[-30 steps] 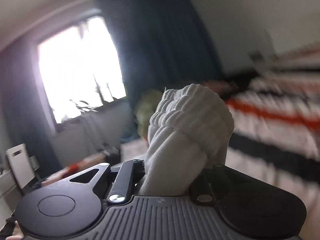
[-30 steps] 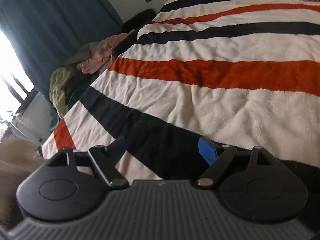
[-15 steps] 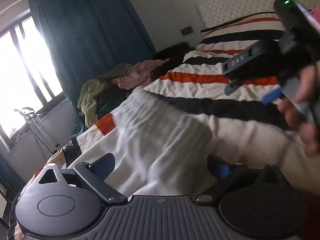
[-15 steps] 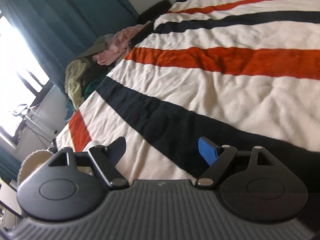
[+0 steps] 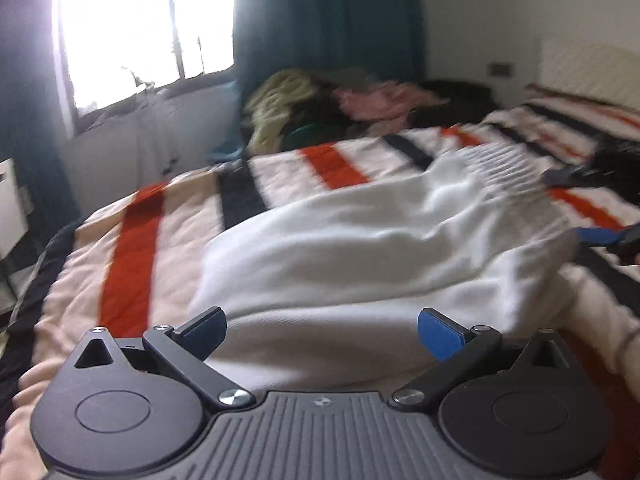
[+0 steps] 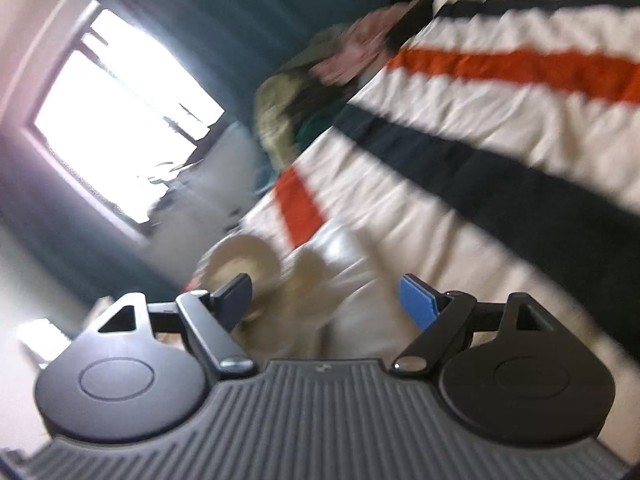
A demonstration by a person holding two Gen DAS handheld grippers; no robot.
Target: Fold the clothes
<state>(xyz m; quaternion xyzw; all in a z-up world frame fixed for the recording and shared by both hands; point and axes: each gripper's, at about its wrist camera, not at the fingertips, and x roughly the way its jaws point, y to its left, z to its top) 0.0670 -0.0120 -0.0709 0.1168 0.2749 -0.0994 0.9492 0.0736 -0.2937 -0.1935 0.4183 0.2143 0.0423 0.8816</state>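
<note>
A white knitted garment [image 5: 360, 248] lies crumpled on the striped bed cover [image 5: 132, 248], its ribbed hem toward the far right. My left gripper [image 5: 320, 334] is open and empty just in front of it. My right gripper [image 6: 324, 306] is open, over the garment's cream ribbed cuffs [image 6: 256, 268] and white cloth [image 6: 352, 280] near the bed's edge. The right gripper also shows at the right edge of the left wrist view [image 5: 600, 208], beside the hem. Both views are blurred by motion.
A pile of other clothes [image 5: 320, 108], yellow-green, pink and dark, sits beyond the bed by the blue curtain [image 5: 328, 20]. A bright window [image 5: 140, 24] is at the left. The bed's near edge [image 5: 44, 264] drops off at the left.
My left gripper was shut on the white garment a second ago, let it go, and the garment now lies on the bed. My right gripper swung left toward the garment's cuffs.
</note>
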